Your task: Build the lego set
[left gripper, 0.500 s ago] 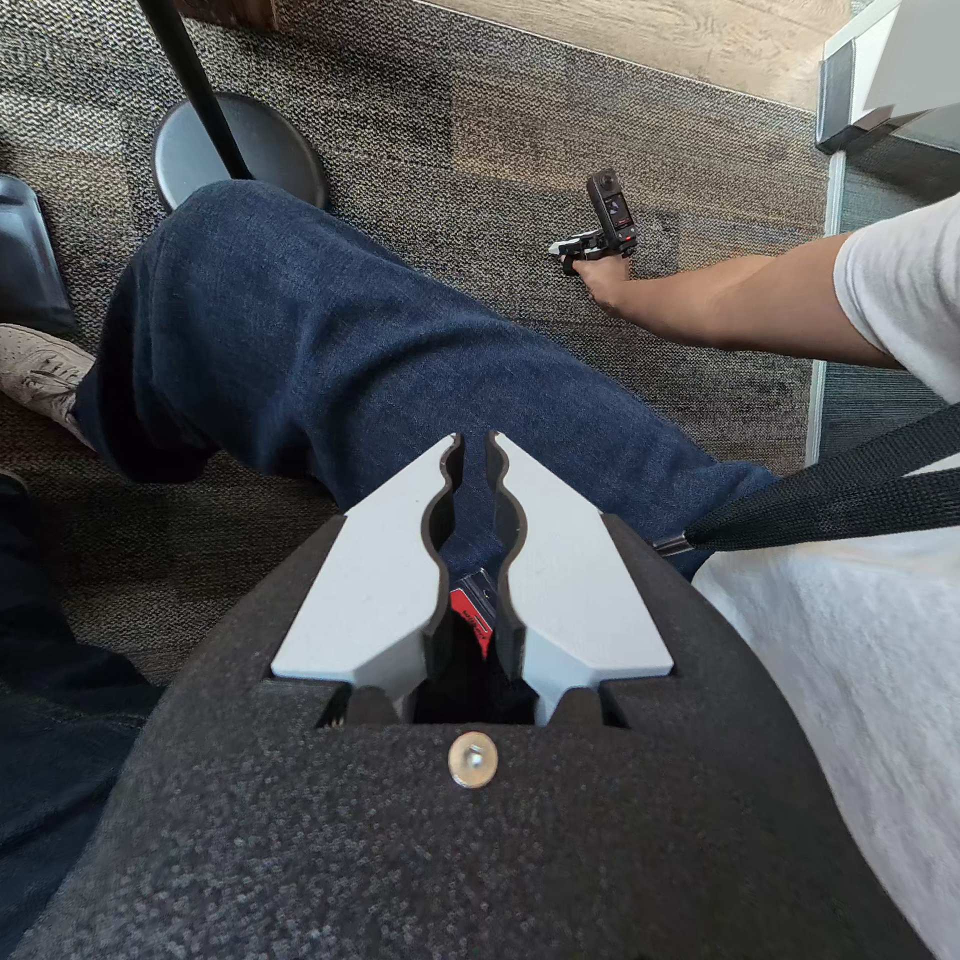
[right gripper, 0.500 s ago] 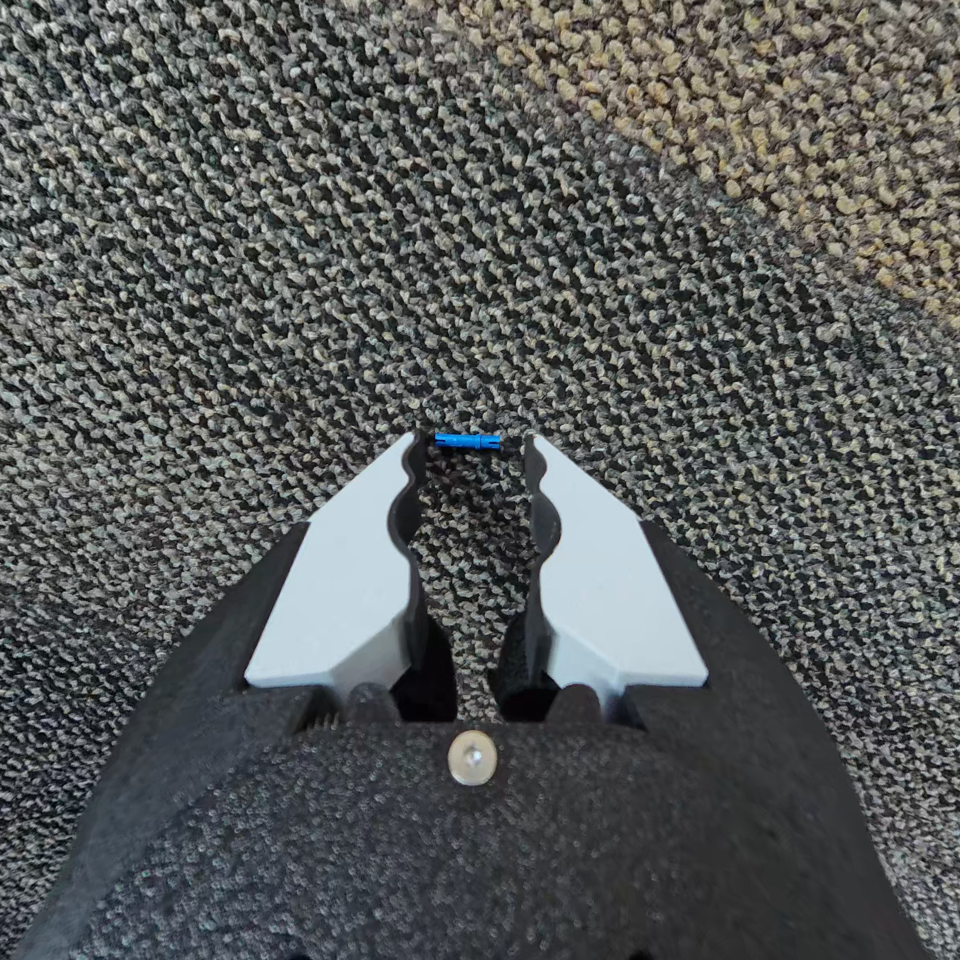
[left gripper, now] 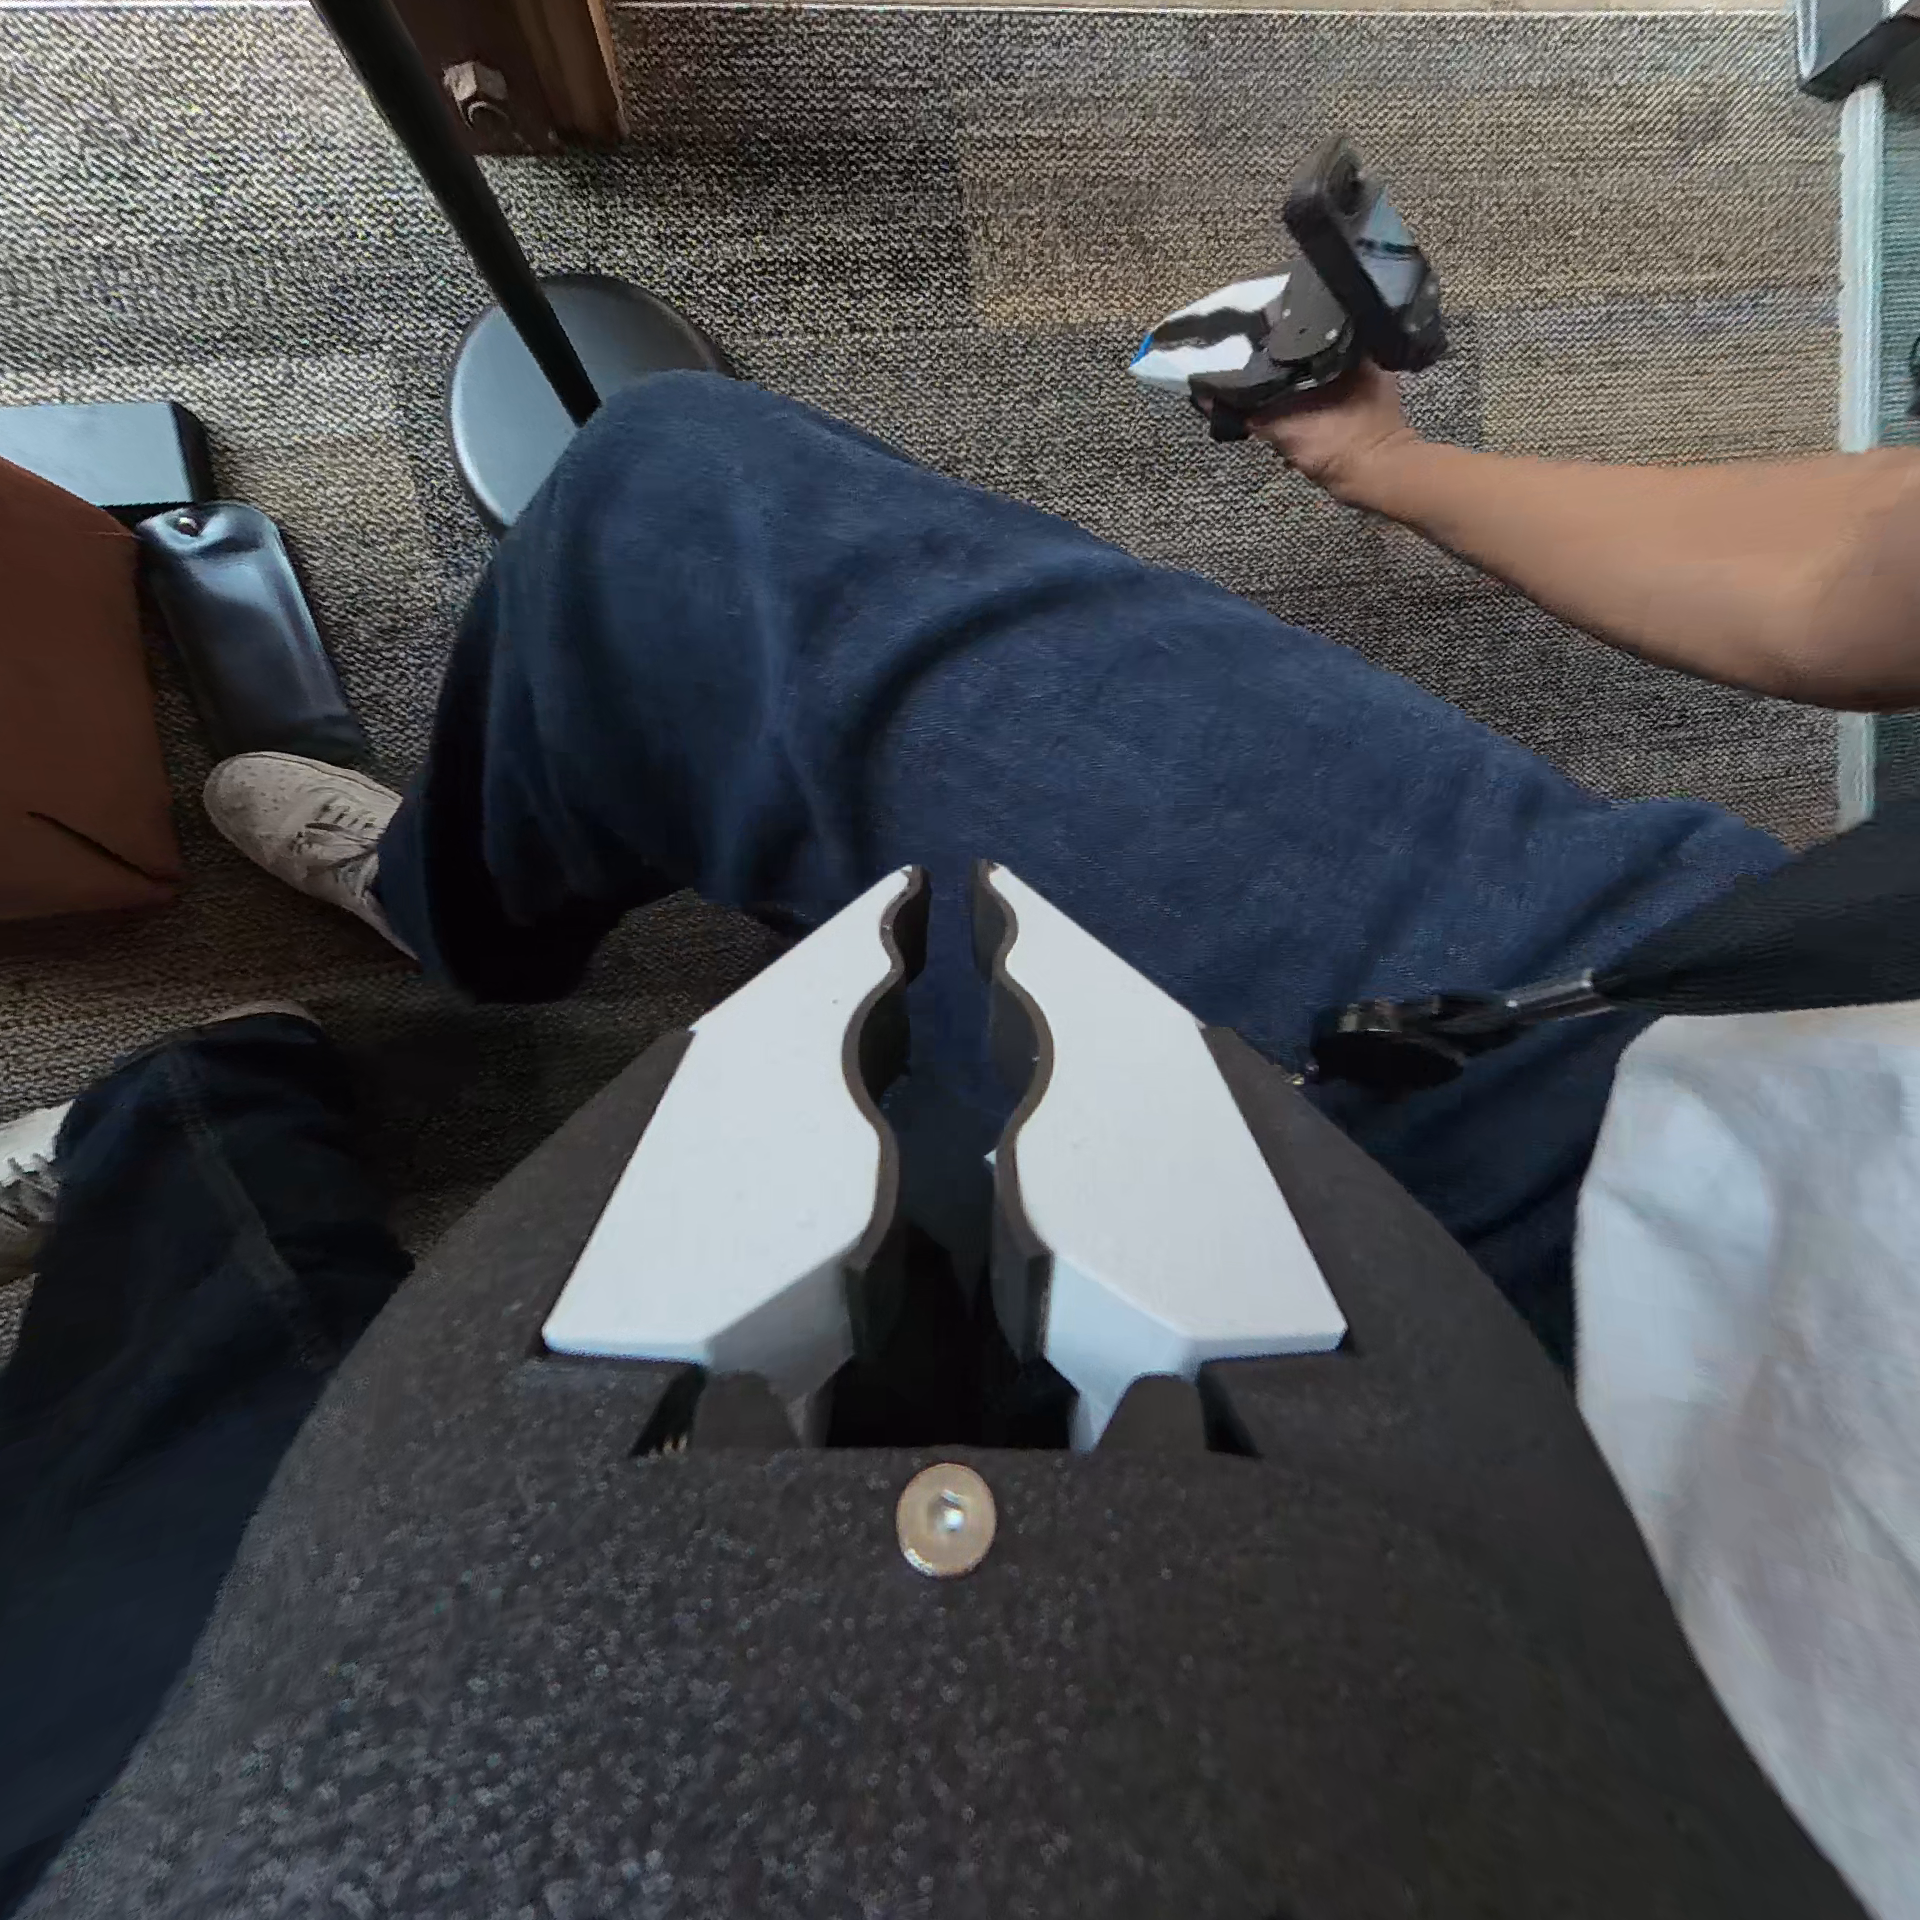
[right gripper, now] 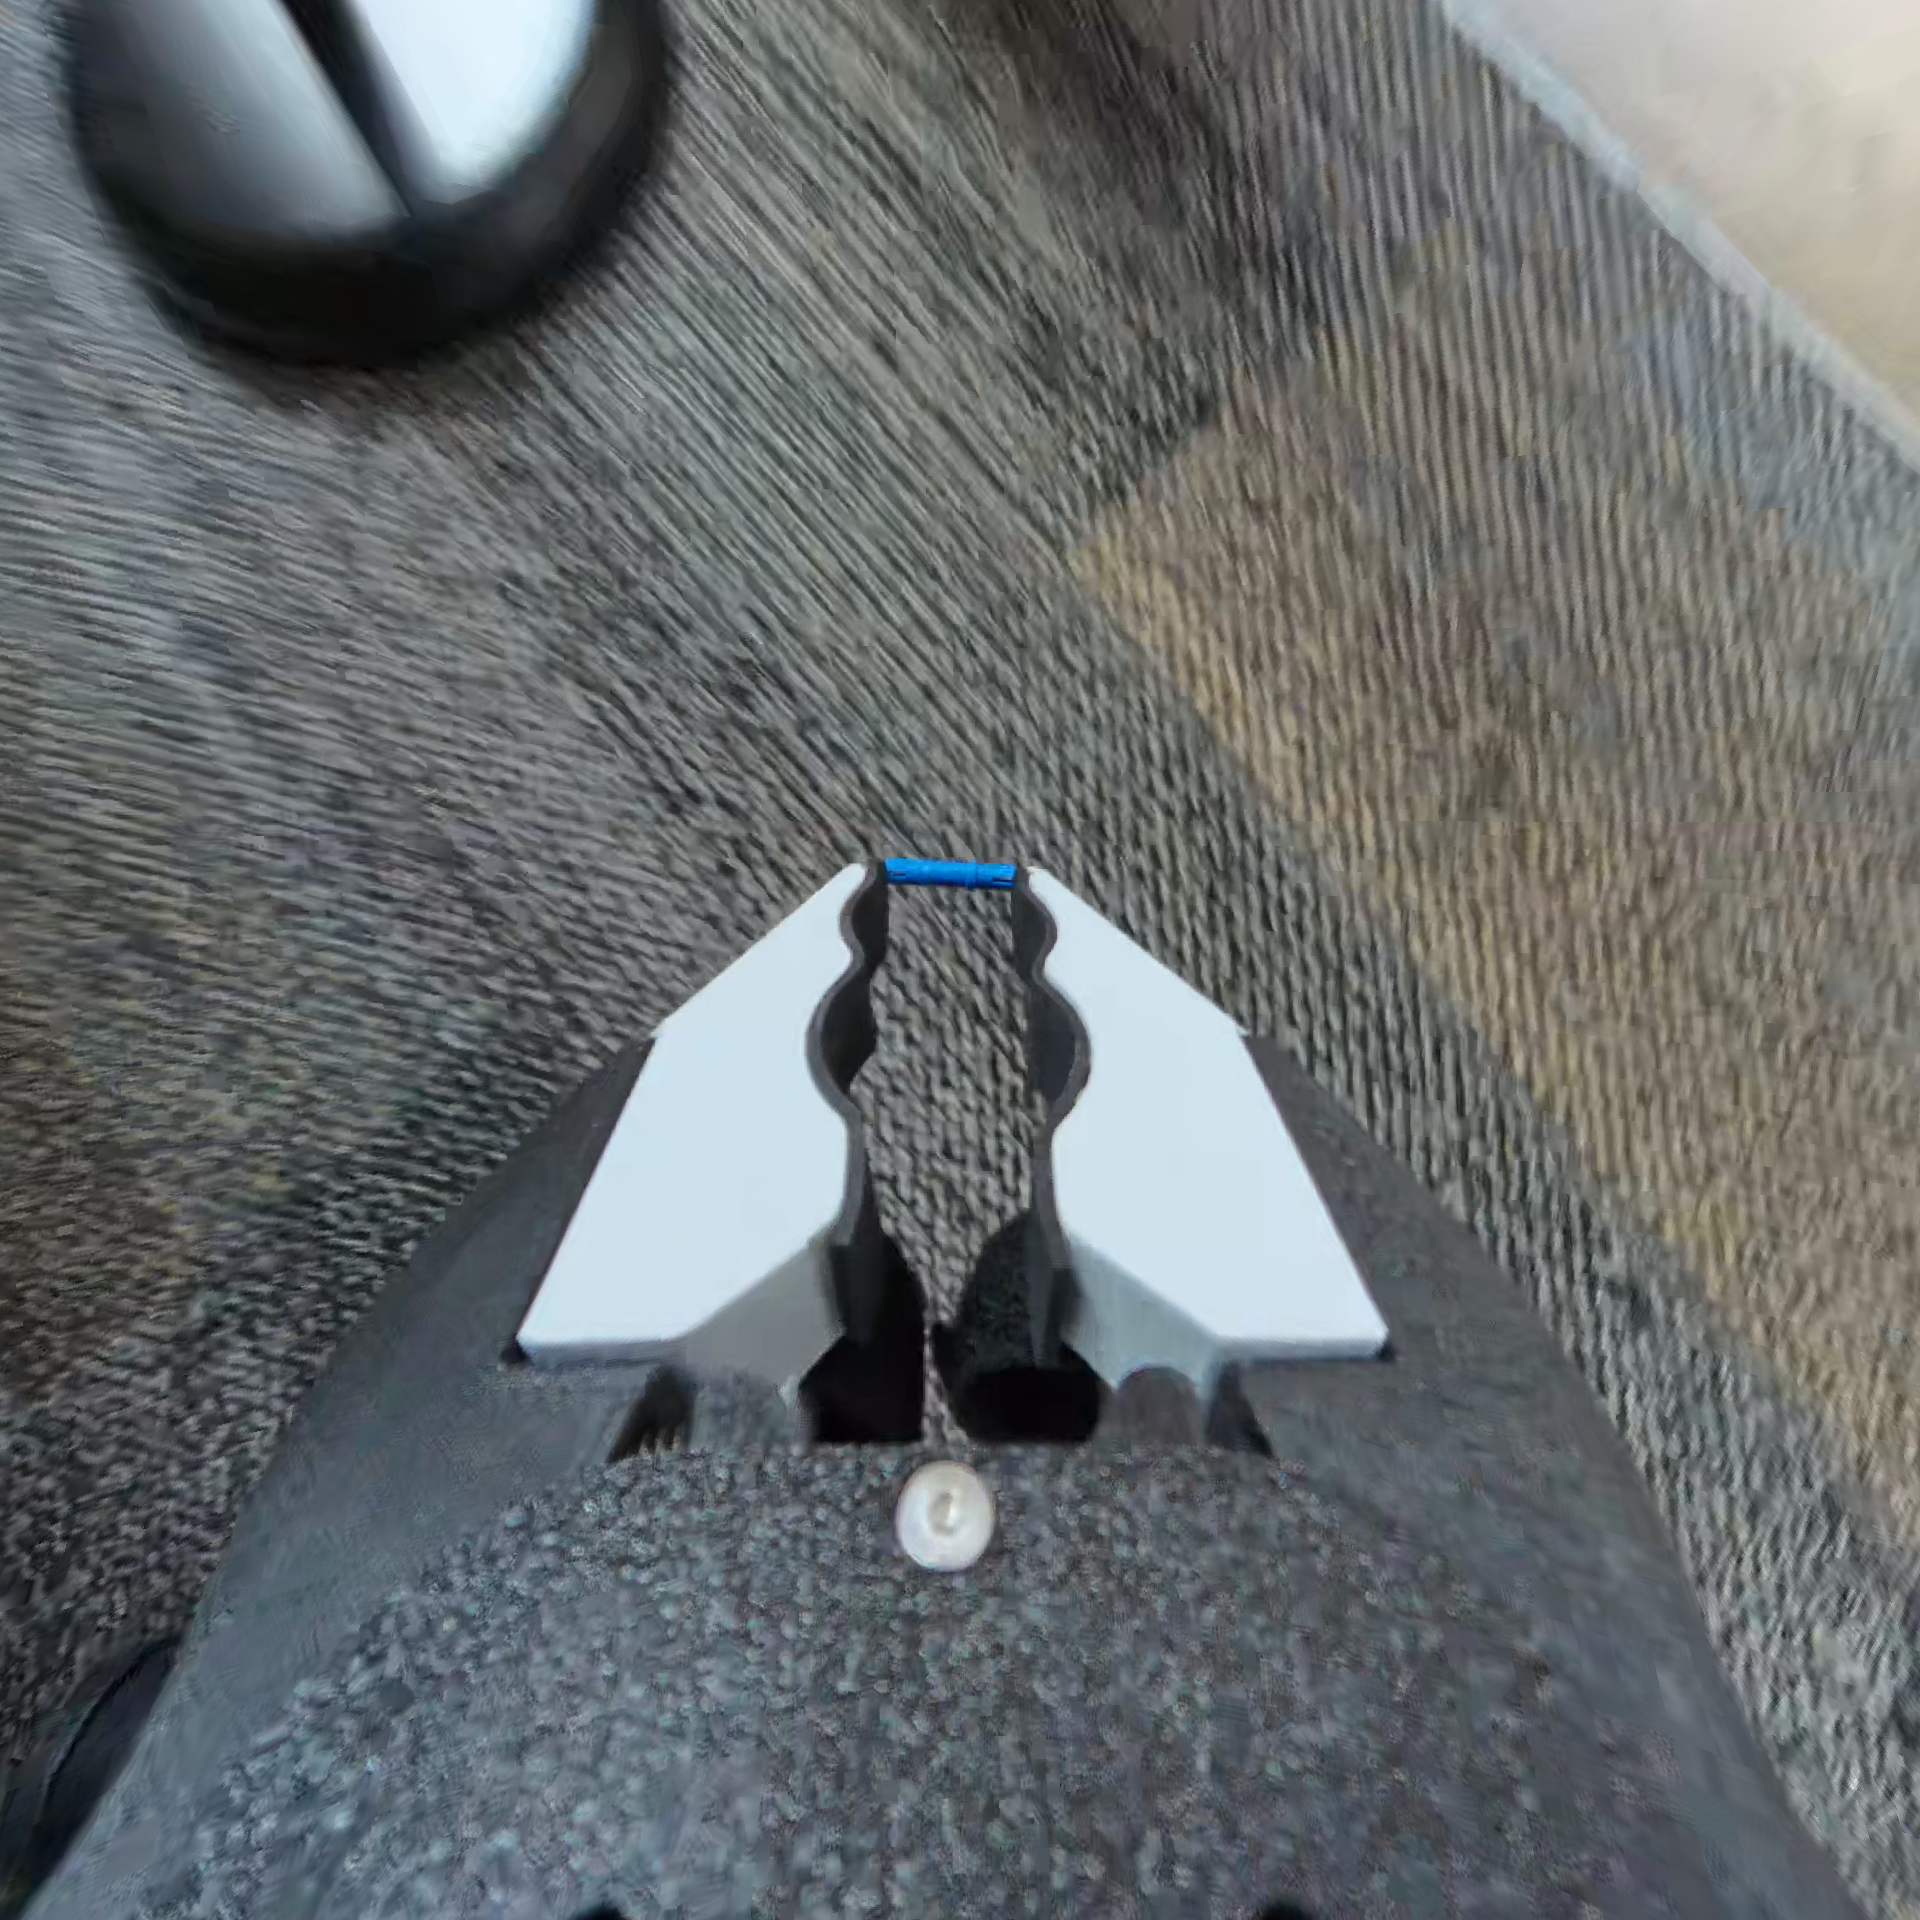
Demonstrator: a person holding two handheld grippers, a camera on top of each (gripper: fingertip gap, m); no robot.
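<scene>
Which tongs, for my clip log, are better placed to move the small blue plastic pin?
Right. The right tongs grip the small blue plastic pin between their tips; the left tongs hang over a blue denim trouser leg, away from it.

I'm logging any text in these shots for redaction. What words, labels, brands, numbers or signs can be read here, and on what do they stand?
None can be read in either view.
Shoe: dark marks on its side, too small and blurred to read.
Right gripper, seen far off in the left view: no legible marking.
Blue pin in the right jaws: plain, no marking.
Carpet and jeans: nothing written.
</scene>
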